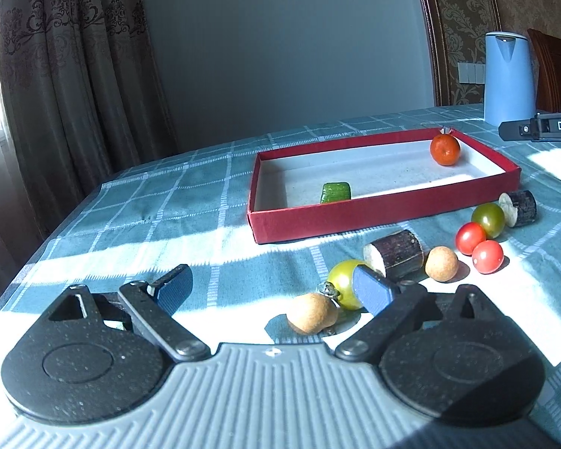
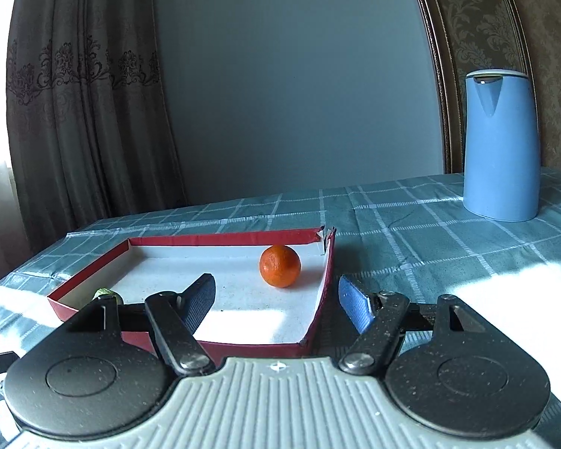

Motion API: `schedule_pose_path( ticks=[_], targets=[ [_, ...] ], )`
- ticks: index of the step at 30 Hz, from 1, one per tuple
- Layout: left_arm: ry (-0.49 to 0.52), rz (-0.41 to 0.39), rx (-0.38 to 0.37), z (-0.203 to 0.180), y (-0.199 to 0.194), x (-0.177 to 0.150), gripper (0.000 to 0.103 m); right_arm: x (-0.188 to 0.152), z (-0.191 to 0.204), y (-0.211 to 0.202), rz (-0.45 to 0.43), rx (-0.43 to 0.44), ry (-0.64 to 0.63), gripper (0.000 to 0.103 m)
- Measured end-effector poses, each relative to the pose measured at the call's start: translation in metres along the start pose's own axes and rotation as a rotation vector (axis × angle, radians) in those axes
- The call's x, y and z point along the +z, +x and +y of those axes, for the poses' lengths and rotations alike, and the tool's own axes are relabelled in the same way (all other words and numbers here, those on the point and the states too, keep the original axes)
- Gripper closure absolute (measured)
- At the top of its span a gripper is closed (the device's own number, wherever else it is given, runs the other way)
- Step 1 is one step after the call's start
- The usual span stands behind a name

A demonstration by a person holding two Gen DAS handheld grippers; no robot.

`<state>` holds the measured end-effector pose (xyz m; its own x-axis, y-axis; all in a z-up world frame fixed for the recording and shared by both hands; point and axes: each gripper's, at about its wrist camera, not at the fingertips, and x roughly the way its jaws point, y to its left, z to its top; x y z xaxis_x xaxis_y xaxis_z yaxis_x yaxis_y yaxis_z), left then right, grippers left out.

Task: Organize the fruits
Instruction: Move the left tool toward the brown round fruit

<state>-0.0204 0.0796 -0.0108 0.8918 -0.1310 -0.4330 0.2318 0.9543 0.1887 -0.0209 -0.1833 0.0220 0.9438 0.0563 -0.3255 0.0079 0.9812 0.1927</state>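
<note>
- L gripper (image 1: pixel 276 292): jaws spread wide, nothing pinched; low over the tablecloth (image 1: pixel 149 217) near its front edge, loose fruit pile just ahead.
- R gripper (image 2: pixel 276 299): jaws apart, empty, straddling the red tray's (image 2: pixel 220 240) right wall; orange (image 2: pixel 279 265) sits free in the tray's far right corner.
- Green chunk (image 1: pixel 336 192) rests by the tray's front wall.
- Outside, off the tray's front right corner: green tomato (image 1: pixel 343 287) right by L's blue pad, two tan balls (image 1: pixel 311 312), two dark cut pieces (image 1: pixel 394 258), red tomatoes (image 1: pixel 487 256), another green one (image 1: pixel 488 219).
- Handling, my guess: tomatoes light, smooth, squashy, will roll; pinch across the widest part, gently. Tan balls prob light, grippier.
- Blue jug (image 2: pixel 500 146) stands near the far right edge, not involved.
</note>
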Motion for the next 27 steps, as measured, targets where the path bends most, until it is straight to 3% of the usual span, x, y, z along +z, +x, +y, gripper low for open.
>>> schedule_pose_path(
  ticks=[6, 10, 19, 27],
  targets=[
    [0.061, 0.007, -0.075, -0.001, -0.002, -0.005, 0.013, -0.003, 0.007, -0.011, -0.040, -0.027, -0.042, 0.030],
    [0.067, 0.049, -0.128, 0.002, 0.003, -0.006, 0.028, -0.002, 0.007, -0.013, -0.051, -0.034, -0.043, 0.030],
    [0.104, 0.093, -0.158, -0.004, 0.010, -0.008, 0.062, -0.001, 0.006, -0.014, -0.051, -0.088, -0.054, 0.030],
    [0.065, 0.119, -0.197, 0.001, 0.015, -0.006, 0.065, 0.001, -0.004, -0.012, -0.023, -0.111, 0.001, 0.030]
  ],
)
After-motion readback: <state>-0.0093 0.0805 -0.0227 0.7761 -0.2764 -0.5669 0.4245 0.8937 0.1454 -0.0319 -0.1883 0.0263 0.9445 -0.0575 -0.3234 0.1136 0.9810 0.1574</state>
